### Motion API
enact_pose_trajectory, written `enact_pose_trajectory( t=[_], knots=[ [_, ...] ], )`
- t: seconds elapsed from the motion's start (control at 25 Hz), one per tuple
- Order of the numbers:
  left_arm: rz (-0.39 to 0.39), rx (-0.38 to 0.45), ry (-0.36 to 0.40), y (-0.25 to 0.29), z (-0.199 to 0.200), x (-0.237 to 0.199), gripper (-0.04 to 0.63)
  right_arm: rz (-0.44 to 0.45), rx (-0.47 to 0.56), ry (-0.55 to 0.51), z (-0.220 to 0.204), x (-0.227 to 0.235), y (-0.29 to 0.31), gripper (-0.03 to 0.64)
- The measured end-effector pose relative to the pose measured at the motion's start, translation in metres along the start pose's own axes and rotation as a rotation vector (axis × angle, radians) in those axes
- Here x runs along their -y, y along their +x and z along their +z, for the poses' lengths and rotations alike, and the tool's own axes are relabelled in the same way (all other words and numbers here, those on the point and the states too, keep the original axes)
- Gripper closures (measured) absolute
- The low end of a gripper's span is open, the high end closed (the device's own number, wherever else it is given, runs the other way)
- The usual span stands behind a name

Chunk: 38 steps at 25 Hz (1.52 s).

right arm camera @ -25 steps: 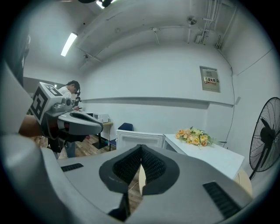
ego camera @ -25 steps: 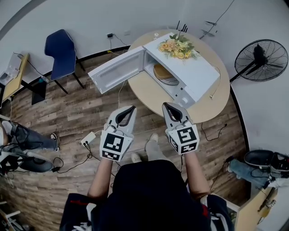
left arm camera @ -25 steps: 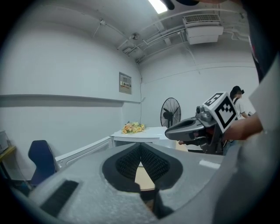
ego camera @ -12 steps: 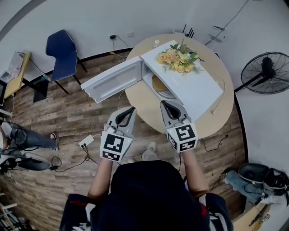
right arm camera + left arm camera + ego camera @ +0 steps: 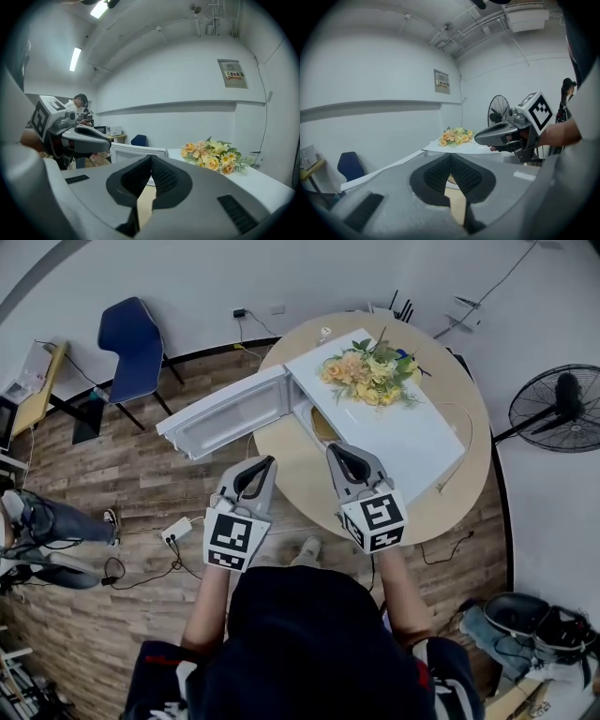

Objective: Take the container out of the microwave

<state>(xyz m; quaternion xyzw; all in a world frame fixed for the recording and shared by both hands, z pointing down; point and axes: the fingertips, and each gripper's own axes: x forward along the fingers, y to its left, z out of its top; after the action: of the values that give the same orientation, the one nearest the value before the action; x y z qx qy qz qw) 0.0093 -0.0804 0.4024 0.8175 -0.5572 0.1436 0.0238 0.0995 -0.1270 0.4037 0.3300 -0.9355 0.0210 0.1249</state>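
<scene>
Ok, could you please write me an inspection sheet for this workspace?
Surface: round wooden table, carrying the microwave.
Job's things: microwave door open; container inside, only partly visible.
Clutter: flowers on the microwave.
Grippers: left hand-held gripper and right hand-held gripper both shut, empty, short of the microwave.
Cables: power strip and leads on floor; cord on table.
Surroundings: blue chair, fan.
</scene>
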Motion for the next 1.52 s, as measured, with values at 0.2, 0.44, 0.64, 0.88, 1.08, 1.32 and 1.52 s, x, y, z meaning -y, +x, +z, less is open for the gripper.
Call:
enact_pose_trajectory(
  t=[0.2, 0.44, 0.64, 0.88, 1.08, 1.32, 1.52],
  knots=[
    [0.007, -0.025, 0.012, 0.008, -0.004, -0.003, 0.58, 0.003, -0.018, 0.017, -0.007, 0.006, 0.004, 0.609],
    [-0.018, -0.034, 0.013, 0.017, -0.003, -0.015, 0.58, -0.012, -0.034, 0.036, -0.011, 0.009, 0.016, 0.609],
    [-0.098, -0.039, 0.021, 0.032, -0.005, -0.023, 0.58, -0.077, -0.061, 0.059, -0.014, 0.016, 0.028, 0.609],
    [-0.205, -0.035, 0.011, 0.047, -0.006, -0.038, 0.58, -0.141, -0.113, 0.082, -0.023, 0.017, 0.045, 0.609],
    [-0.306, -0.043, -0.018, 0.061, -0.014, -0.043, 0.58, -0.15, -0.219, 0.074, -0.042, 0.01, 0.064, 0.609],
    [-0.394, -0.06, -0.02, 0.08, -0.026, -0.043, 0.58, -0.155, -0.37, 0.07, -0.077, 0.008, 0.086, 0.609],
    [-0.444, -0.075, -0.025, 0.088, -0.036, -0.045, 0.58, -0.157, -0.464, 0.063, -0.1, 0.01, 0.1, 0.609]
  ],
)
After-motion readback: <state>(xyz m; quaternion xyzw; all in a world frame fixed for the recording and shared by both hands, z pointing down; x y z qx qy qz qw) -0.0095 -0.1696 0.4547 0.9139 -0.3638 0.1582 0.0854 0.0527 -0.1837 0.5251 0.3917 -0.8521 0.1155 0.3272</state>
